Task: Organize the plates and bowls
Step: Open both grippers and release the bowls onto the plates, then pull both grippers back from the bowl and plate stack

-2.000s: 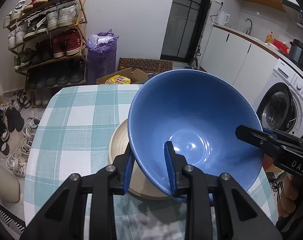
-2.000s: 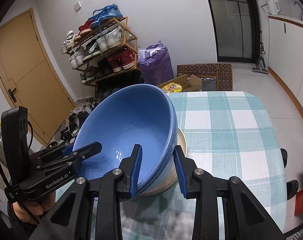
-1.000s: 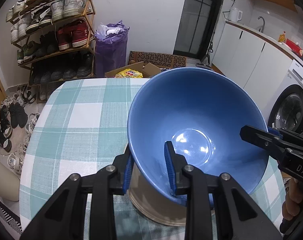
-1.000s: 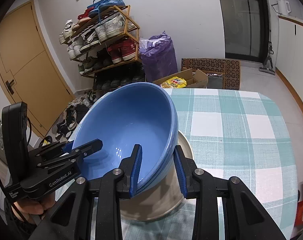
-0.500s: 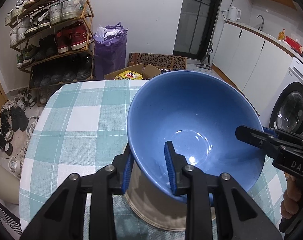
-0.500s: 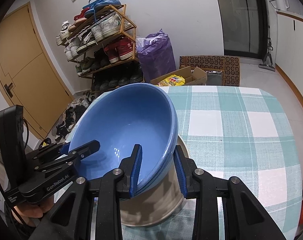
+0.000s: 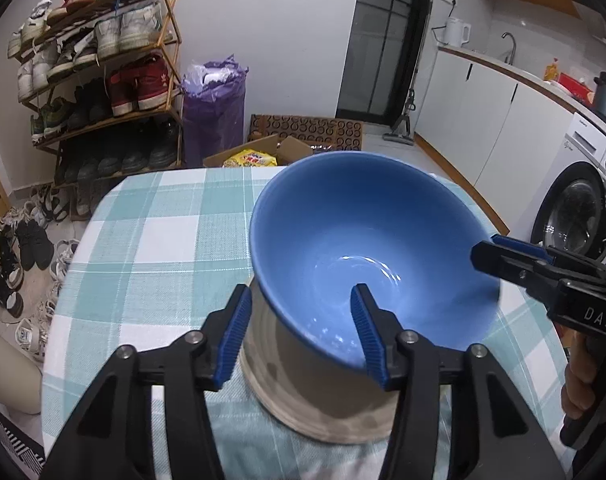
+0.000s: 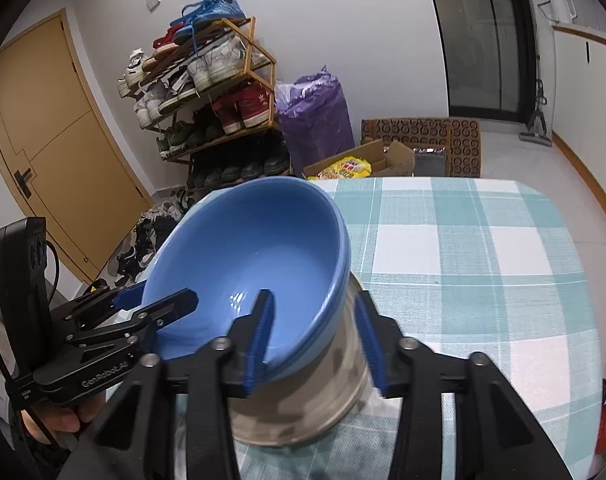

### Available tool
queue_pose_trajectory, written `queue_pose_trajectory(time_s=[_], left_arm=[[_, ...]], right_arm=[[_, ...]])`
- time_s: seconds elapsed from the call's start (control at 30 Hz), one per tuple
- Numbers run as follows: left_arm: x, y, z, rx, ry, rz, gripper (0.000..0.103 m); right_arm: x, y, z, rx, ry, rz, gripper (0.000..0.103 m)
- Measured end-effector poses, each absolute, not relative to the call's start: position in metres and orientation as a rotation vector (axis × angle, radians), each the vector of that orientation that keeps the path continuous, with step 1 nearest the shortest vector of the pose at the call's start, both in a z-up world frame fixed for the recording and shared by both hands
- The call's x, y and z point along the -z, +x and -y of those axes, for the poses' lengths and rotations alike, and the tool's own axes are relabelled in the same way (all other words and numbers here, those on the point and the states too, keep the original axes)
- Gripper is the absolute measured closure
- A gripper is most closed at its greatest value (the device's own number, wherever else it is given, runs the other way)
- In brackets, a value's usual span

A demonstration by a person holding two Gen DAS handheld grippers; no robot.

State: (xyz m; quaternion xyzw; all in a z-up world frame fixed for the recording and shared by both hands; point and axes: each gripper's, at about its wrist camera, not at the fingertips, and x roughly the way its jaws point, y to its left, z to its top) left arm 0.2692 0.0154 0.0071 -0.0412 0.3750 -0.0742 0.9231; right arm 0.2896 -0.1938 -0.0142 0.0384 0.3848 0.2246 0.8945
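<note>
A large blue bowl (image 7: pixel 367 248) rests on a stack of beige plates (image 7: pixel 327 408) on the checked table. My left gripper (image 7: pixel 299 332) is open, its fingers either side of the bowl's near rim without pinching it. My right gripper (image 8: pixel 313 332) is also open, straddling the opposite rim of the blue bowl (image 8: pixel 255 264) above the beige plates (image 8: pixel 303 408). Each gripper shows in the other's view, the right one (image 7: pixel 515 260) and the left one (image 8: pixel 143 312).
The table has a teal and white checked cloth (image 7: pixel 151 248), which also shows in the right wrist view (image 8: pixel 483 272). A shoe rack (image 7: pixel 95 92), purple bag (image 7: pixel 213 108) and cardboard box (image 7: pixel 263 156) stand beyond it. A washing machine (image 7: pixel 575 208) is to the right.
Both grippers have opened and released the bowl's rim. The bowl has come down to sit on the plate stack.
</note>
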Motion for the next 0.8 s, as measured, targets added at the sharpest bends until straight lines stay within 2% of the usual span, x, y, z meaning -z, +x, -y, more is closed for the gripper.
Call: queue_pose_trajectory(time_s=[0.1,0.17,0.23,0.33,0.37,0.43,0.53,0.6,0.8], left_arm=[[-0.017,0.251,-0.014,0.147,-0.048,-0.748,0.046],[-0.022,0.240,-0.013,0.147,-0.032,-0.736,0.046],[-0.027,0.225,-0.012,0.150,-0.013,-0.719,0.044],[-0.035,0.204,-0.011,0.142,0.005,-0.692,0.030],[-0.037,0.197,-0.010,0.143,0.008,-0.680,0.021],[-0.042,0.180,-0.009,0.152,0.019,-0.648,0.020],[-0.046,0.161,-0.006,0.155,0.033,-0.629,0.016],[-0.048,0.147,-0.004,0.151,0.047,-0.606,0.003],[-0.047,0.115,-0.002,0.142,0.068,-0.542,0.000]], right_arm=[[0.004,0.273,0.198,-0.479,0.069,-0.766,0.047],[-0.003,0.257,0.201,-0.492,0.063,-0.733,0.028],[-0.010,0.242,0.202,-0.504,0.055,-0.700,0.021],[-0.018,0.218,0.203,-0.519,0.047,-0.668,0.015],[-0.020,0.211,0.203,-0.525,0.046,-0.656,0.008],[-0.025,0.192,0.205,-0.541,0.051,-0.611,0.001],[-0.029,0.167,0.209,-0.561,0.050,-0.564,0.001],[-0.029,0.151,0.210,-0.571,0.037,-0.539,0.001],[-0.021,0.115,0.211,-0.574,0.023,-0.490,0.001]])
